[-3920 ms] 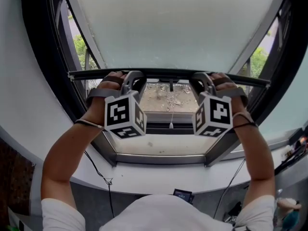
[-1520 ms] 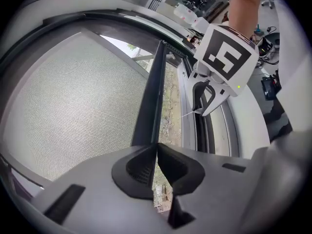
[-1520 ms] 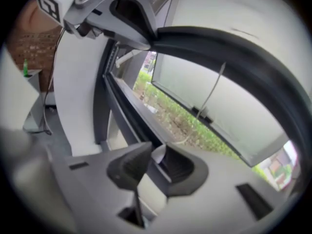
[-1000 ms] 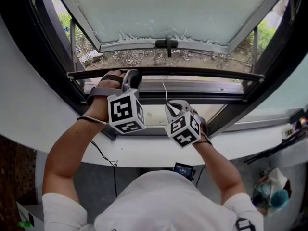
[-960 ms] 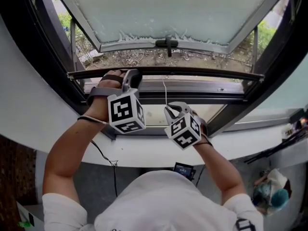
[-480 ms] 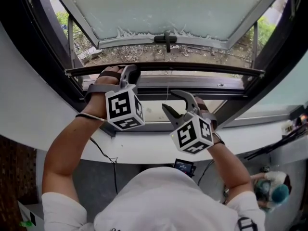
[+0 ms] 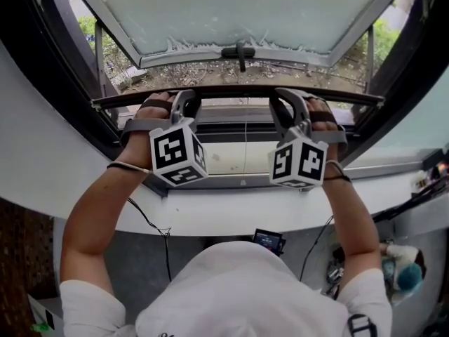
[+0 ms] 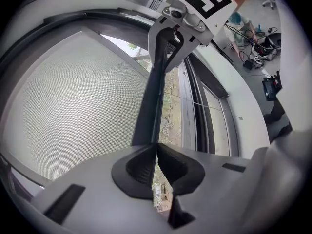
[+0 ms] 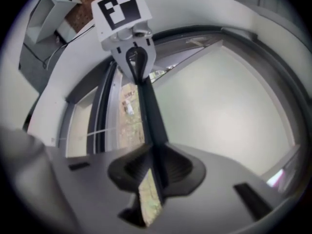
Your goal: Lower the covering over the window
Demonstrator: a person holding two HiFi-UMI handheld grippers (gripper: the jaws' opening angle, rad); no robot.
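The mesh screen point(image 8: 73, 106) is only part-way down. Its dark bottom bar point(image 7: 231, 92) runs across the upper middle of the head view, well above the lower frame rail point(image 7: 231, 128), with the window sill point(image 7: 231, 215) below that. A thin pull cord point(image 7: 245, 153) hangs from the bar's middle.

The left tongs point(image 7: 184, 100) are clenched on the bar left of centre. The right tongs point(image 7: 287, 97) sit right of centre with the bar between their jaws. They have just been closing, but a sliver of ground shows beside the bar, so they do not seem to be pressing on it yet.

The right grip should be firm before any pull. After that, both hands should draw down together at the same pace. This keeps the bar level, so the screen probably will not skew or bind at the sides of the frame. The cord should hang free between the hands, and the pull should end at the lower rail.

The head view shows the even spacing of the two grips and the open gap below the bar, but the marker cubes hide the pads. The left gripper view shows the mesh weave, which the head view does not show, and the tight pinch on the bar. The right gripper view, though blurred, shows the looser fit.
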